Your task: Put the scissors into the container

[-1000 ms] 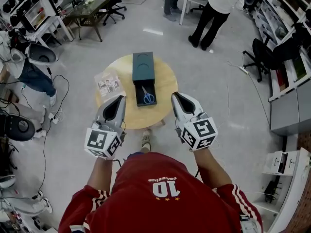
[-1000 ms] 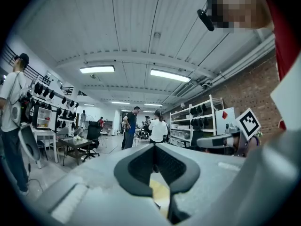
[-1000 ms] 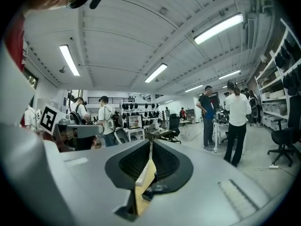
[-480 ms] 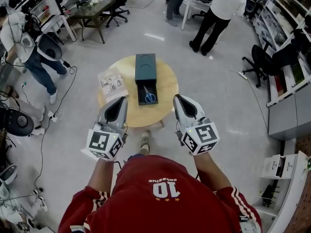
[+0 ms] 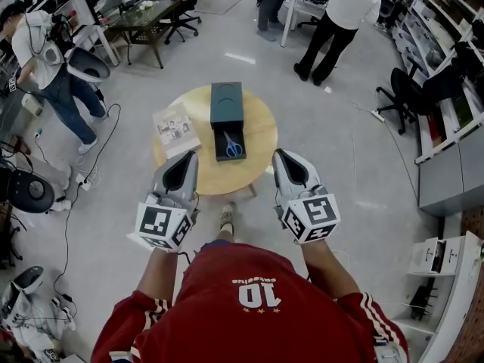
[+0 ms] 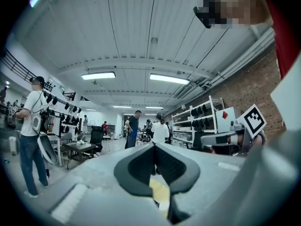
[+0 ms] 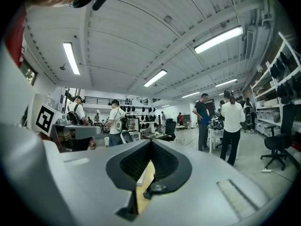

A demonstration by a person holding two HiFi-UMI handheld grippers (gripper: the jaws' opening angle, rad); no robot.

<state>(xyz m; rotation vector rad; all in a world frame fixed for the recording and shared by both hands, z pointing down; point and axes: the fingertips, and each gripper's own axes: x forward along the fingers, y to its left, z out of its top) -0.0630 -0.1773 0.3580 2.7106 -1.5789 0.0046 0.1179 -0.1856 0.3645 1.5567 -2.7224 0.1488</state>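
Now: blue-handled scissors [image 5: 232, 147] seen lying in dark rectangular container [image 5: 226, 103] on round wooden tabletop [image 5: 258, 133]; left tongs [image 5: 189, 153], right tongs [image 5: 278, 153] both held closed, empty.

Bright, even light falls from the ceiling strip lights [image 6: 99, 75] above me, leaving a pale glare patch on the floor [image 5: 333, 134] and only faint shadows, while both gripper views bend into black fisheye corners and my left gripper [image 6: 154, 147] blurs up close.
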